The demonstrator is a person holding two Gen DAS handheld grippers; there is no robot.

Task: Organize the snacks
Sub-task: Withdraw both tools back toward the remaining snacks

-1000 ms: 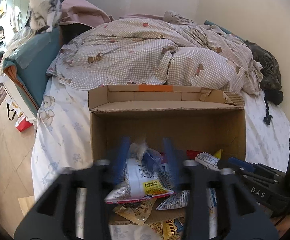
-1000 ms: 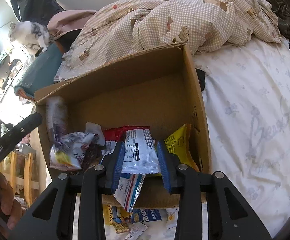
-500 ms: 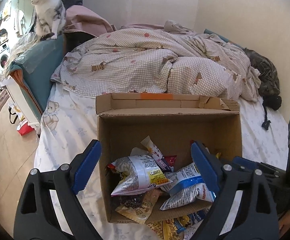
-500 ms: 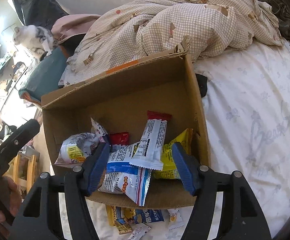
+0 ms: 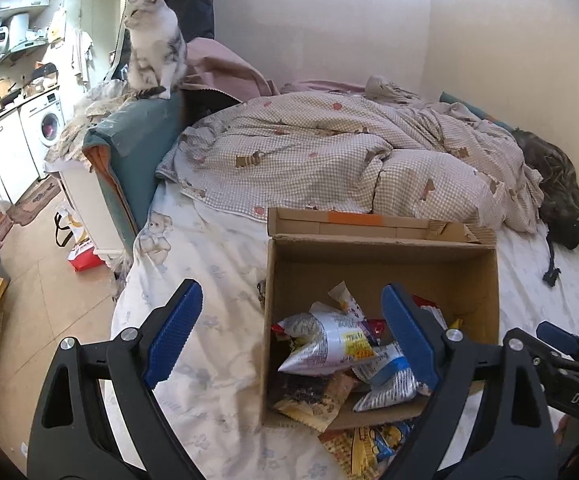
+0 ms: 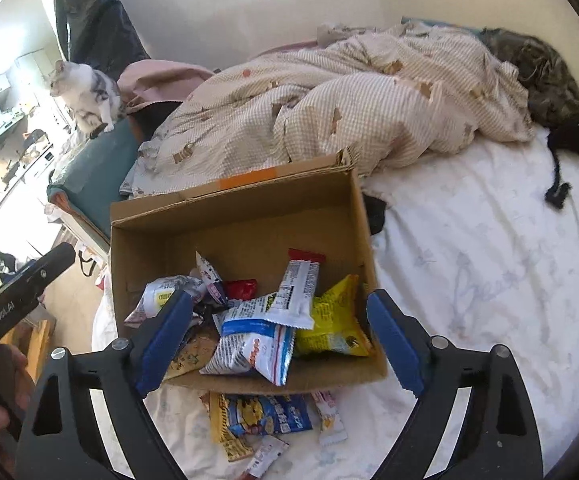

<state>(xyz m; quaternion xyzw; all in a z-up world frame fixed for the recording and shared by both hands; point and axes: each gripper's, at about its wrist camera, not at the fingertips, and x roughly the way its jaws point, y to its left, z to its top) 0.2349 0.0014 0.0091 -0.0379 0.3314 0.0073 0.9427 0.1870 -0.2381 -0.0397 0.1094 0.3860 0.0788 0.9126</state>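
Note:
An open cardboard box (image 5: 381,256) (image 6: 249,216) stands on the bed and holds several snack packets, among them a silver bag with a yellow label (image 5: 329,344), a white and blue bag (image 6: 255,344) and a yellow bag (image 6: 331,320). Loose packets (image 6: 267,414) lie on the sheet in front of the box, also in the left wrist view (image 5: 369,444). My left gripper (image 5: 289,336) is open and empty, above the box's left wall. My right gripper (image 6: 279,334) is open and empty, above the box's front.
A checked duvet (image 5: 329,160) is heaped behind the box. A white and grey cat (image 5: 153,44) sits on a teal cushion at the bed's left end. A tabby cat (image 6: 537,76) lies at the far right. The floor drops off left of the bed.
Both grippers opened and let go of their packets, which now lie in the box. Both grippers pulled back and up from the box.

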